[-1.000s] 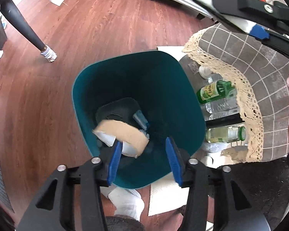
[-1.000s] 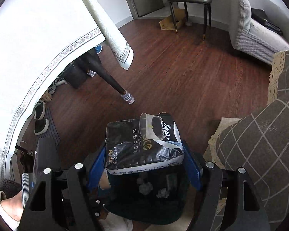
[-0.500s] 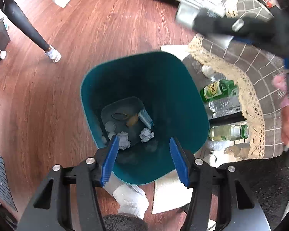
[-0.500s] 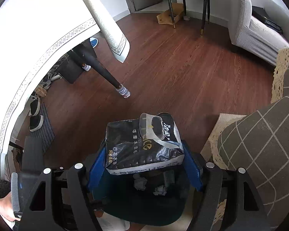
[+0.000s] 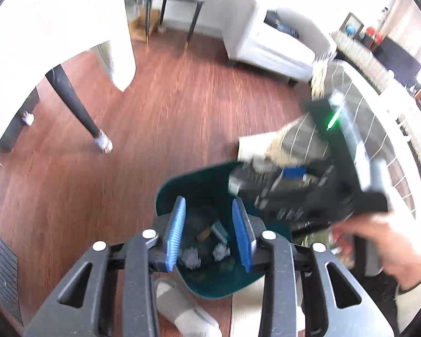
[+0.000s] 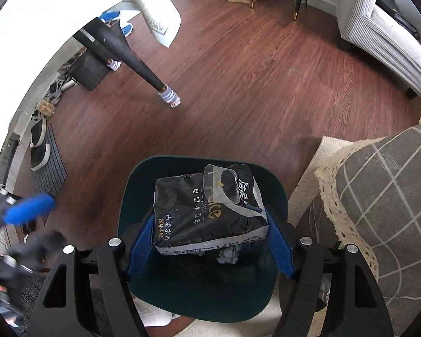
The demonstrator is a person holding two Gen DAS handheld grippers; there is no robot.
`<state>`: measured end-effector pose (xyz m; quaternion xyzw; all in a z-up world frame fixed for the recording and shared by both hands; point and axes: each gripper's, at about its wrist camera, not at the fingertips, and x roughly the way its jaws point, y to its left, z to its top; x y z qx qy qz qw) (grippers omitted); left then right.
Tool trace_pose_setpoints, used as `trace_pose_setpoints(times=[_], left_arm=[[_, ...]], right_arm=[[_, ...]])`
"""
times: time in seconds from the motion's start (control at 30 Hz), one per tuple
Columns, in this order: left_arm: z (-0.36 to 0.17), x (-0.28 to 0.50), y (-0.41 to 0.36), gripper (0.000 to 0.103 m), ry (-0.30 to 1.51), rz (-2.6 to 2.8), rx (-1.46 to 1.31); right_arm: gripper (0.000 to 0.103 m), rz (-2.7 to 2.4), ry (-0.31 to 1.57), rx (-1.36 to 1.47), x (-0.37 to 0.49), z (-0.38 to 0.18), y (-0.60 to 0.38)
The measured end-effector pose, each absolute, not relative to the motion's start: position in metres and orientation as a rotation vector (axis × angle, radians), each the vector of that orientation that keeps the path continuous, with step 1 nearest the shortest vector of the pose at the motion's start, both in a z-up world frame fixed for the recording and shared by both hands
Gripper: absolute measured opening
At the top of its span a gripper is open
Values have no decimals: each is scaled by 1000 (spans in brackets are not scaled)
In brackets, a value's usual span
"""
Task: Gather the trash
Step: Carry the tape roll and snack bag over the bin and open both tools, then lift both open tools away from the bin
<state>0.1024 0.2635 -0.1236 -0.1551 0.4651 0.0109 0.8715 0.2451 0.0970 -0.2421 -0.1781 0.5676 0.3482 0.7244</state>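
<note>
A teal trash bin (image 6: pixel 143 179) stands on the wood floor, with crumpled paper (image 6: pixel 227 257) and other scraps at its bottom. My right gripper (image 6: pixel 210 238) is shut on a black tissue pack (image 6: pixel 205 219) and holds it over the bin's opening. In the left wrist view the bin (image 5: pixel 179 185) is below my left gripper (image 5: pixel 209 234), which is open and empty above the bin's near rim. The right gripper with the pack (image 5: pixel 278 185) shows blurred over the bin's far right side. Crumpled paper (image 5: pixel 192 258) lies inside.
A table with a grey checked, lace-edged cloth (image 6: pixel 384 185) stands right of the bin. A black table leg with a sock (image 6: pixel 168 98) is on the floor behind. A grey sofa (image 6: pixel 379 28) is at the back right. My socked foot (image 5: pixel 188 311) is by the bin.
The cardboard roll fell from my left gripper into the bin. The left gripper then lifted and tilted up. The right gripper carried the tissue pack over the bin's opening.
</note>
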Motion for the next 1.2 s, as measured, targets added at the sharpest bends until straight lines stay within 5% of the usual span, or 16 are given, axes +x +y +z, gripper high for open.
trace_pose_setpoints(times=[0.43, 0.73, 1.2], left_arm=[[-68, 97, 263, 34, 797, 32, -301], [-42, 99, 248, 34, 733, 5, -295], [-12, 102, 225, 35, 648, 23, -245]], right_arm=[[75, 770, 1317, -582, 223, -274, 97], [85, 795, 1318, -628, 213, -276, 85], [85, 919, 1172, -543, 195, -223, 67]])
